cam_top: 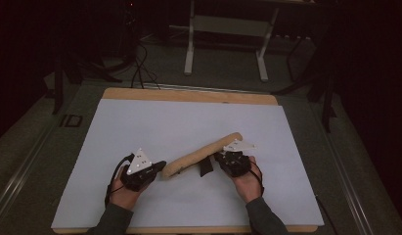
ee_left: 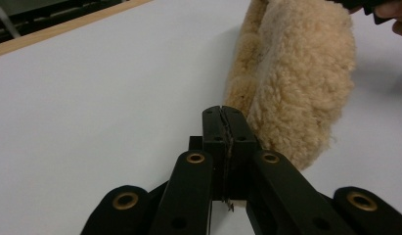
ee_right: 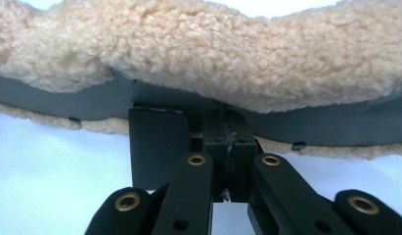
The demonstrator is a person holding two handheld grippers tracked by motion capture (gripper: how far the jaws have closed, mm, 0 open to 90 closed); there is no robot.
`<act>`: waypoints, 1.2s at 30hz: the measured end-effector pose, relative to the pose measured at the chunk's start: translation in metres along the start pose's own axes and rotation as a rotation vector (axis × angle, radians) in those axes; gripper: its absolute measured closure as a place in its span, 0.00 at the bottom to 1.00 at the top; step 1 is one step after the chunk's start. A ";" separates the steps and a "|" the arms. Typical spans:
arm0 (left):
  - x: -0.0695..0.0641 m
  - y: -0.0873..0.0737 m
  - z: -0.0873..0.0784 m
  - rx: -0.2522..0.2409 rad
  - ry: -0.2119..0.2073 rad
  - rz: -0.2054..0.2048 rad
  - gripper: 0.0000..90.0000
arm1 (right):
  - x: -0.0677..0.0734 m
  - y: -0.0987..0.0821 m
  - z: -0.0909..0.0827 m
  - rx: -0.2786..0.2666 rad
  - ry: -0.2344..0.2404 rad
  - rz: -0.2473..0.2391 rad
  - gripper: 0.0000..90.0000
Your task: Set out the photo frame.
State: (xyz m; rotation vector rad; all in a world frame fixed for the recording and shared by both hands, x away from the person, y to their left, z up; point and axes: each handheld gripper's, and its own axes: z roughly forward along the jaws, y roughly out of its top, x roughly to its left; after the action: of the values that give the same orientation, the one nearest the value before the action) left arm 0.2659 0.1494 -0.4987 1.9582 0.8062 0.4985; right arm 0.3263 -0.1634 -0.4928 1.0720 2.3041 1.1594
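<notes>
A long tan fleece pad (cam_top: pixel 203 152) lies slantwise on the white sheet (cam_top: pixel 140 122), its near end at the left. In the right gripper view its upper fleece flap (ee_right: pixel 203 54) stands raised off the lower one, baring a grey lining (ee_right: pixel 330 125) and a black tab (ee_right: pixel 157 147). My right gripper (cam_top: pixel 219 157) is shut, its tips (ee_right: pixel 223 113) pinching the lower edge of that raised flap near the pad's middle. My left gripper (cam_top: pixel 161 166) is shut with nothing in its jaws, tips (ee_left: pixel 222 110) just beside the pad's (ee_left: pixel 296 83) near end.
The white sheet covers a wooden table (cam_top: pixel 189 94) whose edge shows at the back. Beyond it stand a white frame (cam_top: pixel 228 29) and cables (cam_top: pixel 140 68) on a dark floor. Bare sheet lies left and behind the pad.
</notes>
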 end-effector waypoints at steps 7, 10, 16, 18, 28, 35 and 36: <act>-0.002 0.000 0.001 -0.004 -0.016 -0.003 1.00 | 0.000 0.002 0.001 0.012 0.001 -0.004 1.00; -0.004 0.000 0.002 -0.005 -0.027 -0.004 1.00 | 0.000 0.003 0.002 0.013 -0.001 -0.006 1.00; -0.007 0.001 0.004 -0.006 -0.043 0.002 1.00 | 0.000 0.004 0.002 0.016 -0.003 -0.006 0.99; -0.008 0.001 0.005 -0.007 -0.048 0.002 1.00 | 0.001 0.004 0.003 0.016 0.001 -0.006 0.99; -0.013 0.002 0.009 -0.004 -0.074 0.008 1.00 | 0.004 0.006 0.005 0.016 0.004 -0.012 0.99; -0.021 0.003 0.014 -0.001 -0.098 0.022 1.00 | 0.007 0.008 0.006 0.012 0.011 -0.019 0.99; -0.021 0.003 0.015 0.001 -0.099 0.023 1.00 | 0.007 0.008 0.006 0.012 0.011 -0.020 1.00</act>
State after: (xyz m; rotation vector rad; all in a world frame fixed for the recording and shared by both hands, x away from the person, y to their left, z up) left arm 0.2611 0.1242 -0.5038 1.9793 0.7221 0.4116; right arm 0.3289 -0.1522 -0.4897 1.0465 2.3281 1.1477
